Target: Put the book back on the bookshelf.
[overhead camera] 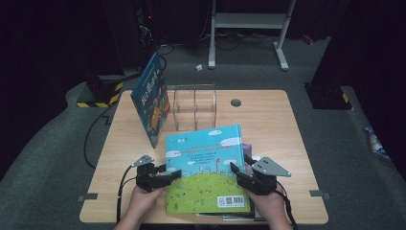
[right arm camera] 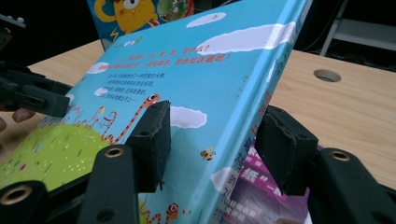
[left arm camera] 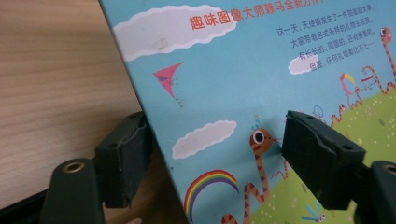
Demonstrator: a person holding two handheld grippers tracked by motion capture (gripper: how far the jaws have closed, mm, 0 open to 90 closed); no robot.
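Two hand-held grippers flank one picture book (overhead camera: 206, 167), which sits tilted above a small stack of books (overhead camera: 239, 215) at the near edge of the desk (overhead camera: 287, 124). Left hand-held gripper (overhead camera: 173, 176): jaws astride the book's left edge, a gap visible on both sides, so released, not clamped. Right hand-held gripper (overhead camera: 238, 173): jaws astride the spine edge; whether they press the cover cannot be told.

Risk: with one side ungripped, the raised book may pivot or slide off toward the near edge. Carried toward the clear rack (overhead camera: 194, 106), it could knock the upright book (overhead camera: 152, 98) leaning there.

Obscured: the stack underneath is largely covered, a purple cover (right arm camera: 261, 196) peeking out; rack dividers are hard to discern.
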